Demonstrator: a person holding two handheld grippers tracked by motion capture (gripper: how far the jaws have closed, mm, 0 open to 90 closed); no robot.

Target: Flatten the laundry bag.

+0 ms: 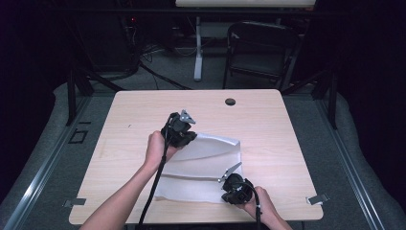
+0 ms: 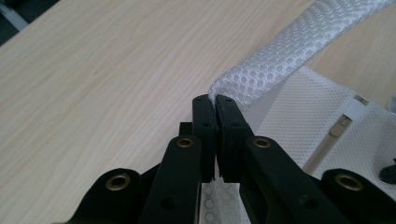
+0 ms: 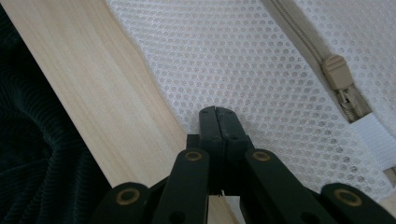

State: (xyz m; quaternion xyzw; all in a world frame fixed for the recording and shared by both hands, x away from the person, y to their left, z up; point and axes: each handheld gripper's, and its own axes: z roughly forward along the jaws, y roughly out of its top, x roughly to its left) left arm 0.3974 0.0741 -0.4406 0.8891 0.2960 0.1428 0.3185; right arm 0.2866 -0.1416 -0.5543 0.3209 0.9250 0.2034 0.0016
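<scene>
Black left gripper (image 1: 184, 128), brass screws, grey plate, trailing black cable

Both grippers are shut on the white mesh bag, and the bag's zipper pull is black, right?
Not quite: the zipper pull is beige, as the right gripper view shows. Both the left gripper and right gripper are indeed shut on the mesh bag.

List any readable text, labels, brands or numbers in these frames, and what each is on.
None readable.
White mesh bag: no print or label with lettering in any view.
Beige zipper pull: no marking that can be made out.
White tab by the zipper end: blank.
Left tool and right tool: plain black, no lettering.
Wooden table: bare of text.
</scene>
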